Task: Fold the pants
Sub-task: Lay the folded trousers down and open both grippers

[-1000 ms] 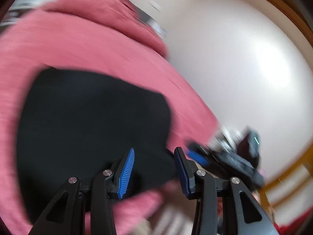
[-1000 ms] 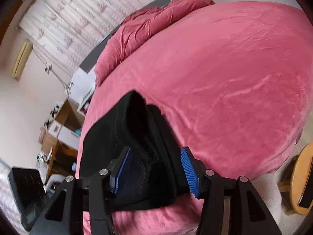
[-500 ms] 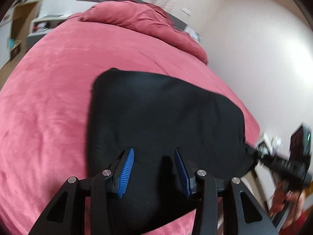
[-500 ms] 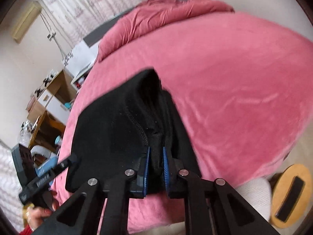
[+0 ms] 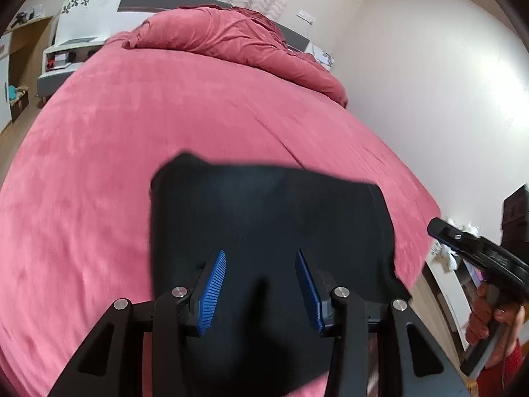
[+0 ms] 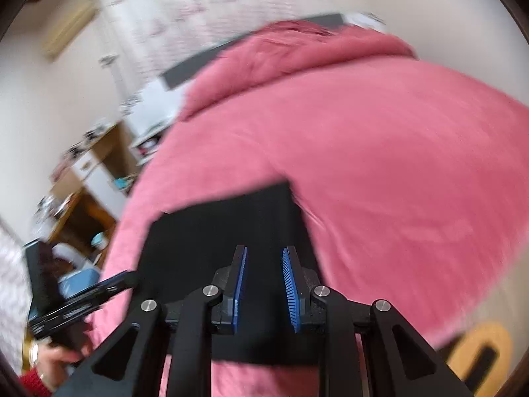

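Lying as a flat black rectangle on the pink bed [image 5: 132, 152], the pants [image 5: 264, 218] are seen low and centre in both wrist views, near the bed's front edge. They appear already folded into a compact, layered block with fairly straight edges. The cloth is judged soft, limp and light; it would sag and unfold if lifted by one point, and the plush bed cover beneath is likely to drag on it.

The left gripper [image 5: 261, 289] is held above the near part of the pants with its fingers [image 5: 213, 289] apart and nothing between them. The right gripper [image 6: 264, 286] is seen with a narrow gap between its fingers [image 6: 239, 284], which are opening; no cloth is caught there, though blur leaves the height over the pants unclear.

For a further fold, the block is best taken at two corners of one short edge, all layers pinched together, and carried low. A hold on the top layer alone is judged likely to peel the fold open.
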